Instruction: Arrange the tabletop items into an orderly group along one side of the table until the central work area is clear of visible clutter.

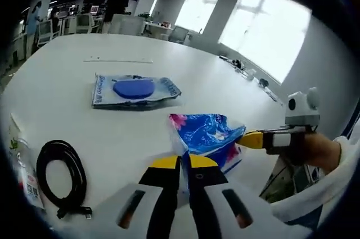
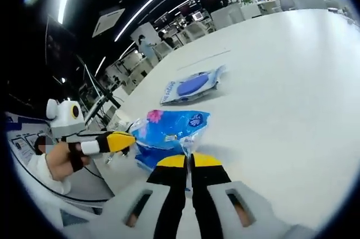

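A crumpled blue bag (image 1: 207,133) with a pink flower print hangs just above the white table (image 1: 67,81), stretched between both grippers. My left gripper (image 1: 183,163) is shut on its near white edge. My right gripper (image 1: 250,139) comes in from the right, clamped on the bag's right corner. In the right gripper view the same bag (image 2: 169,129) runs into my right gripper (image 2: 188,161), and the left gripper (image 2: 121,140) holds its left side. A flat blue packet (image 1: 135,90) with a round blue pad lies farther out on the table, also seen as the packet (image 2: 194,85).
A coiled black cable (image 1: 62,174) lies near left. A clear wrapped item (image 1: 19,166) sits at the left edge. The table's edge (image 1: 264,95) runs along the right. A person's hand (image 1: 315,152) grips the right gripper. Office desks stand far behind.
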Demonstrator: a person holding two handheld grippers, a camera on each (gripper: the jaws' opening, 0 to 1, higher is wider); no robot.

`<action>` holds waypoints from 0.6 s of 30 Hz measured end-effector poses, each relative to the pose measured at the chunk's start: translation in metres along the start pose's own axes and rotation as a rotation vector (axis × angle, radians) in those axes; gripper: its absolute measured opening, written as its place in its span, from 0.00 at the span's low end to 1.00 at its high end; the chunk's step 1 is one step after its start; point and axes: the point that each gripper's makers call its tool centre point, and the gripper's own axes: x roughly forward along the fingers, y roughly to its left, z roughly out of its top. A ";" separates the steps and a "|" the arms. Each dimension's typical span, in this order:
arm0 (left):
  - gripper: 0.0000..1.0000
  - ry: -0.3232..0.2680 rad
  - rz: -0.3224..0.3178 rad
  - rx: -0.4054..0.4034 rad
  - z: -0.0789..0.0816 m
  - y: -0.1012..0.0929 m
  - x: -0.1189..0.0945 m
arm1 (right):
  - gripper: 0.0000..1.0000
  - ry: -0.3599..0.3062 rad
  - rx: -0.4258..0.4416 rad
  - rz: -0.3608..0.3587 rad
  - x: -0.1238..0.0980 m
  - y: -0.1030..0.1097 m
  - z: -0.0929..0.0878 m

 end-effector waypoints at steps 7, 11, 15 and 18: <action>0.01 0.017 -0.051 0.036 0.007 -0.015 0.017 | 0.00 -0.017 -0.020 -0.030 -0.009 -0.016 0.016; 0.02 0.029 -0.077 0.049 0.012 -0.019 0.024 | 0.00 -0.028 -0.025 -0.038 -0.012 -0.024 0.027; 0.01 0.043 -0.089 0.080 0.018 -0.023 0.034 | 0.00 -0.030 -0.036 -0.043 -0.011 -0.031 0.037; 0.01 0.043 -0.095 0.086 0.028 -0.023 0.042 | 0.00 -0.036 -0.043 -0.043 -0.011 -0.036 0.045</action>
